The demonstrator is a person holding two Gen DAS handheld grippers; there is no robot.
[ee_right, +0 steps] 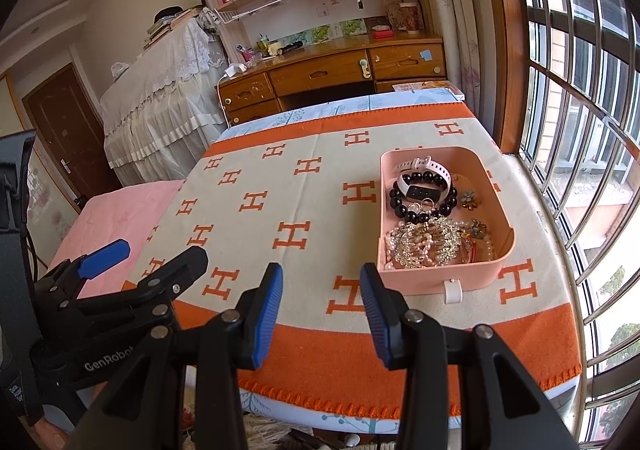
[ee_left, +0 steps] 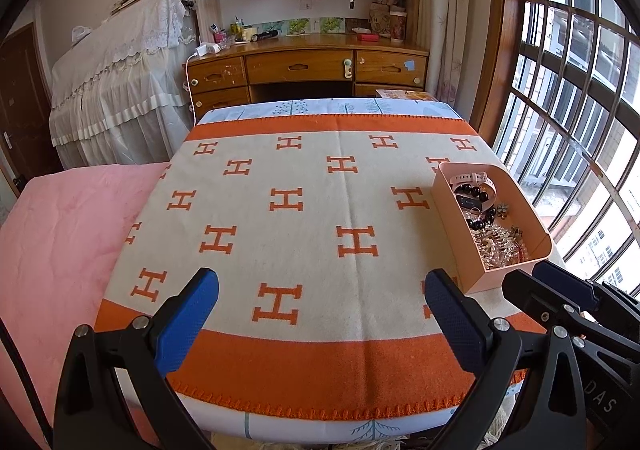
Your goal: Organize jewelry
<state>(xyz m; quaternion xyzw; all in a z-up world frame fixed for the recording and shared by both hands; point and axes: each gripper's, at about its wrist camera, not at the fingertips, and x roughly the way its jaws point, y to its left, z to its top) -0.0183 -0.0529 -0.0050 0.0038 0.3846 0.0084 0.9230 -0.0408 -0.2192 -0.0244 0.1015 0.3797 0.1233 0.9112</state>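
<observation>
Both grippers, left (ee_left: 322,314) and right (ee_right: 322,310), gaping, empty, "GenRobot" lettering, H-patterned blanket (ee_right: 280,209), pink jewelry tray (ee_right: 476,274).

hidden: pink box (ee_left: 476,250) near wall covers jewelry | cut off: blanket (ee_right: 304,382) bottom edge

The tabletop (ee_right: 304,209) under the orange-and-cream blanket lies bare across its left and middle, open to a sideways pass. On its right stands a pink box (ee_right: 476,270) heaped with jewelry (ee_right: 424,242), close to the barred window (ee_right: 580,129). Its open top is reachable from above.
</observation>
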